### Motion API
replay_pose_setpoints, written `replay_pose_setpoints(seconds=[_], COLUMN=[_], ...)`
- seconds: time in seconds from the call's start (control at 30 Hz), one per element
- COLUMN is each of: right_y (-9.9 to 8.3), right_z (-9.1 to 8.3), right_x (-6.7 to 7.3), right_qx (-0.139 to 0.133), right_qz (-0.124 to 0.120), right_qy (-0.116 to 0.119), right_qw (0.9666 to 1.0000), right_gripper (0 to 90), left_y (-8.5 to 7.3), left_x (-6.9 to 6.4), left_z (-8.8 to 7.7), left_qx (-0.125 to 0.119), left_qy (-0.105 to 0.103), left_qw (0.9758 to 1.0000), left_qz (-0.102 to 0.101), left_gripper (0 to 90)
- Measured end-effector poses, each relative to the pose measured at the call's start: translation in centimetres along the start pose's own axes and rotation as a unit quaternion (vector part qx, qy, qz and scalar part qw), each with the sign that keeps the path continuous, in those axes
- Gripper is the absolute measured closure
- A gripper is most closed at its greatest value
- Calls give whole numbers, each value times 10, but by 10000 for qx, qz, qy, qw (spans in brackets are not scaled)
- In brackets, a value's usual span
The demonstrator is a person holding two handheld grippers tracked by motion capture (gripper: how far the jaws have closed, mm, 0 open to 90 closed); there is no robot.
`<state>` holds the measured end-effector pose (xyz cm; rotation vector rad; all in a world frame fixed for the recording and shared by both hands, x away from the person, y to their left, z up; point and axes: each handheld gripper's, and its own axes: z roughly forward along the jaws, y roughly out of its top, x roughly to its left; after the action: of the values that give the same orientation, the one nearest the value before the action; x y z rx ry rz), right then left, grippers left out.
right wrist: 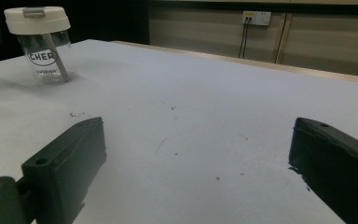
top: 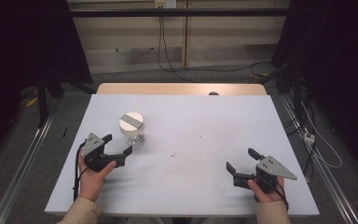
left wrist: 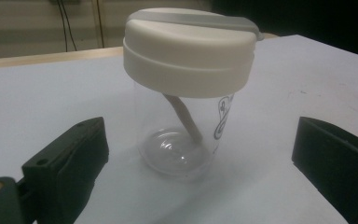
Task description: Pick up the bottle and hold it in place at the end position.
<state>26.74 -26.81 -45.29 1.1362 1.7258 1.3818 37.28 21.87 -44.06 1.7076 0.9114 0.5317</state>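
One clear cup standing upright on the white table, just ahead of the left gripper and on the line between its two black jaws. Not touched by either jaw: free table surface visible on both sides of the cup base in the left gripper view. Closed on top by one cream lid with one grey strip across it. Inside, one pale straw, leaning from under the lid down to the cup bottom. Some dark print on the cup wall, partly readable in the right gripper view, not fully.

Left gripper held by the left hand, jaws wide apart, nothing between the pads, cup a little beyond the tips and slightly nearer to the far jaw in the high view.

Right gripper held by the right hand, jaws also wide apart, with bare table between them. Cup well apart from this gripper, far off and to the left of its left jaw in the right gripper view.

Counted: one cup, one lid, one straw, two grippers, two jaws on each, two hands. Small dark specks on the table between the two grippers, too small to count.
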Motion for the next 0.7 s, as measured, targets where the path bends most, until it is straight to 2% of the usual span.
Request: replay_pose_setpoints(seconds=[0.23, 0.37, 0.53, 0.7], right_y=[2, 1, 1, 1], right_z=[1, -1, -1, 0], right_x=[1, 0, 0, 0], right_qx=[-53, -48, -55, -49], right_qz=[-32, -15, -27, -50], right_qy=[13, 10, 26, 75], right_qw=[10000, 10000, 10000, 9999], right_gripper=[34, 34, 34, 35], left_y=[2, 6, 6, 7], left_x=[-1, -3, -4, -7], left_z=[7, 12, 19, 25], left_qx=[83, 98, 157, 220], left_qy=[25, 125, 174, 193], left_qw=[10000, 9999, 9997, 9996], left_qz=[13, 47, -17, 3], left_gripper=[35, 33, 40, 47])
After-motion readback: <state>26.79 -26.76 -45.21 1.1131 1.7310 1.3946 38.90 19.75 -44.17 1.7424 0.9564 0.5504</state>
